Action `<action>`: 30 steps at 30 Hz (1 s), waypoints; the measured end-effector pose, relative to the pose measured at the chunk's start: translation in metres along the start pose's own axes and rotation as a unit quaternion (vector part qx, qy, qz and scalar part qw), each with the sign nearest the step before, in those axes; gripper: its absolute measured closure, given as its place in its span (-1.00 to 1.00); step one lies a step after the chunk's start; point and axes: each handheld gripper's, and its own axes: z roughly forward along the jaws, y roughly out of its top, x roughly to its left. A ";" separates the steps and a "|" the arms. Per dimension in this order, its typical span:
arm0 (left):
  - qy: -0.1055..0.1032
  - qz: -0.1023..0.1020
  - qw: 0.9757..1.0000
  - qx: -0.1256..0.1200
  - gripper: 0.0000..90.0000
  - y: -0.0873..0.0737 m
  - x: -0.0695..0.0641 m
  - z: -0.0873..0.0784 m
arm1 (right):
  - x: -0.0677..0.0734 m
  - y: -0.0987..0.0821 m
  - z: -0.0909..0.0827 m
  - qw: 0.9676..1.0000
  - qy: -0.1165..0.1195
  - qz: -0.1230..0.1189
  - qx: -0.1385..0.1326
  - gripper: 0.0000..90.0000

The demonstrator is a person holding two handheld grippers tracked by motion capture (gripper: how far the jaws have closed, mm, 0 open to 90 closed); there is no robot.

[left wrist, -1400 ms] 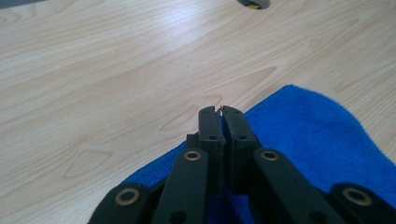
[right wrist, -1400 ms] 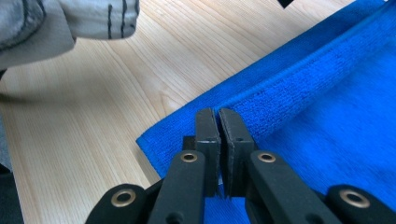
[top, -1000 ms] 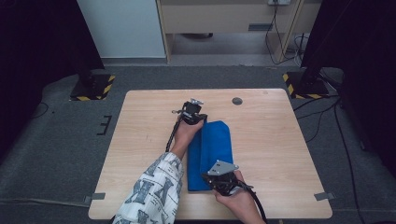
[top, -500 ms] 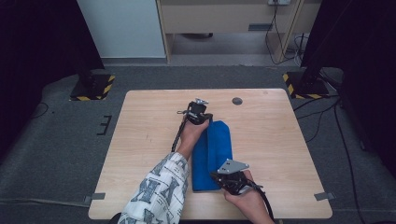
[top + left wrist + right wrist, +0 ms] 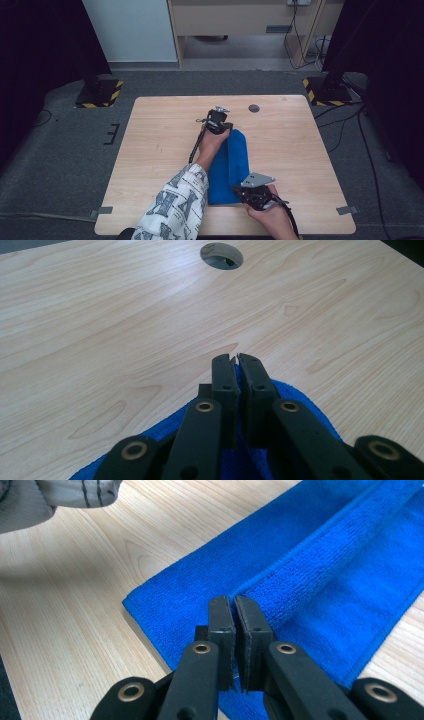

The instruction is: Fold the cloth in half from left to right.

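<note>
A blue towel (image 5: 235,160) lies lengthwise on the wooden table (image 5: 160,150), folded into a narrow strip. At its far end my left gripper (image 5: 223,125) is shut on the towel's edge, and blue cloth (image 5: 295,395) shows between and under the jaws (image 5: 237,360). At the near end my right gripper (image 5: 239,190) is shut on a raised fold of the towel (image 5: 320,555), its jaws (image 5: 233,602) pressed together on the cloth. The flat layer of the towel (image 5: 190,595) lies beneath that fold.
A round cable hole (image 5: 254,108) sits in the table beyond the towel, also ahead of the left gripper (image 5: 221,255). A patterned sleeve (image 5: 175,210) lies across the table's near left; it shows at the top left of the right gripper view (image 5: 60,495). Striped stand bases (image 5: 100,93) flank the table.
Both grippers have moved to the right with the towel's edge held in them, folding the towel over into a narrower strip.
</note>
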 end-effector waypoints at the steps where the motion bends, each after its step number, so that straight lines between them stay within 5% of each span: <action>1: -0.001 0.001 1.000 0.000 0.91 0.000 -0.001 0.000 | 0.000 -0.001 -0.001 1.000 0.000 0.000 0.000 0.92; 30: -0.022 0.001 1.000 0.003 0.91 0.001 -0.007 0.012 | -0.010 -0.012 -0.004 1.000 -0.002 0.024 -0.001 0.91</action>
